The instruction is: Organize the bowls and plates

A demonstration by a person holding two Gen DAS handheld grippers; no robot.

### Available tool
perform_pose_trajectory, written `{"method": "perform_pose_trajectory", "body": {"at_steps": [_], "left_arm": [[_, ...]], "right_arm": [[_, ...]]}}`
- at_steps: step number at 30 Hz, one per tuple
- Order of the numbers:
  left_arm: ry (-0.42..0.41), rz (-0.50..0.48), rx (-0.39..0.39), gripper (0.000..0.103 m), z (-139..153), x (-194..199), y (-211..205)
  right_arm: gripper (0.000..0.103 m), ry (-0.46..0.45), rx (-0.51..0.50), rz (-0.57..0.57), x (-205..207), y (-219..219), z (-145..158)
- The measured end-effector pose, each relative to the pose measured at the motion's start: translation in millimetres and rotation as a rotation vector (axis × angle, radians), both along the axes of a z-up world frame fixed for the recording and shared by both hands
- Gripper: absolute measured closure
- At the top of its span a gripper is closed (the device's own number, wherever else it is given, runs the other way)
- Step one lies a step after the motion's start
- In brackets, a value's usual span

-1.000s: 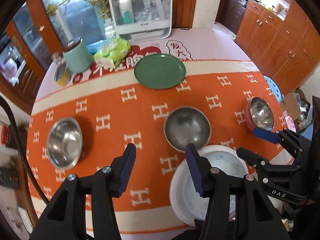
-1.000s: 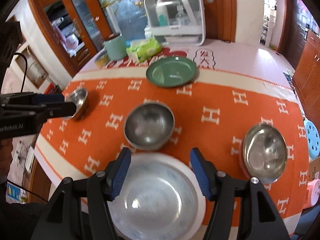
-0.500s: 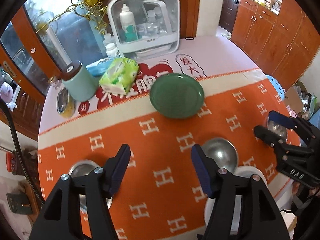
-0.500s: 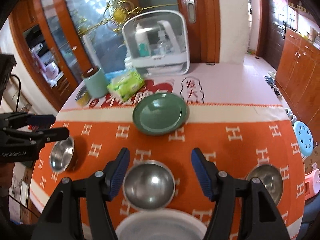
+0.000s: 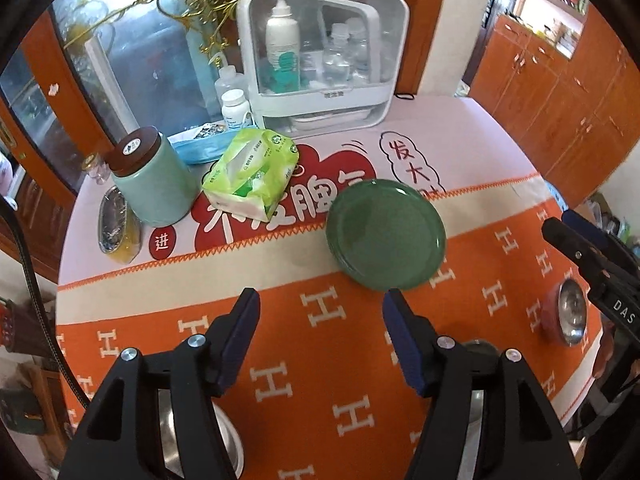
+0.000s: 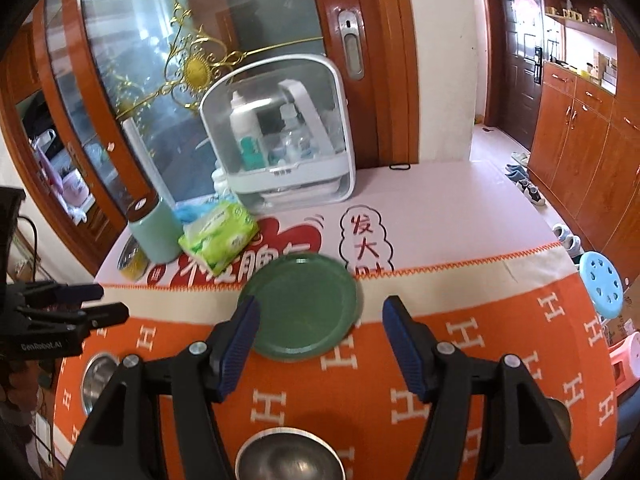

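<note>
A green plate (image 5: pixel 386 236) lies at the far edge of the orange cloth, just beyond and right of my left gripper (image 5: pixel 320 308), which is open and empty. In the right wrist view the green plate (image 6: pixel 300 308) sits between and beyond the fingertips of my right gripper (image 6: pixel 320 320), also open with nothing in it. Steel bowls lie around: one under the left fingers (image 5: pixel 224 444), a red-sided one (image 5: pixel 570 312) at the right, one at the bottom (image 6: pixel 290 460) and one at the left (image 6: pixel 96 376). Each gripper shows in the other's view, the right gripper (image 5: pixel 564 224) and the left gripper (image 6: pixel 108 303).
At the back of the table stand a white storage box with bottles (image 5: pixel 320 60), a green tissue pack (image 5: pixel 252 172), a mint canister (image 5: pixel 152 180) and a small metal dish (image 5: pixel 116 232). A blue stool (image 6: pixel 602 284) and wooden cabinets lie beyond the right edge.
Both grippers have moved forward across the table from the white plate toward the green plate. The white plate has dropped out of view. The left jaws stand wider than before.
</note>
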State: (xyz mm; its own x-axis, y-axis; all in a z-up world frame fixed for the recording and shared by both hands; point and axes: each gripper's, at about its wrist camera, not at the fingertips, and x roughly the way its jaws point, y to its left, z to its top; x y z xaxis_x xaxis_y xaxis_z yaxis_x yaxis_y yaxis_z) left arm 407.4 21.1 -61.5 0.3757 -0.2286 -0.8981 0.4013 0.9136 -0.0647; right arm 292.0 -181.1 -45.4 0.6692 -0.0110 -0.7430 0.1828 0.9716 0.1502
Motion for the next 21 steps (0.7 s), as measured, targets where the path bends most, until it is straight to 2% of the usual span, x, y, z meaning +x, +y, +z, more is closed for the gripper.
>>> {"method": "perform_pose_trajectory", "body": {"at_steps": [8,21], "left_arm": [[0.016,-0.014,-0.062,0.041,-31.4,23.7,-5.3],[0.154,0.029,-0.094,0.041,-109.3,59.5,-28.0]], "right_arm": [[0.039,-0.016,0.058,-0.044,19.9,-9.4,-29.3],[0.039,0.053,0.203,-0.091,45.7,-35.3,-100.4]]}}
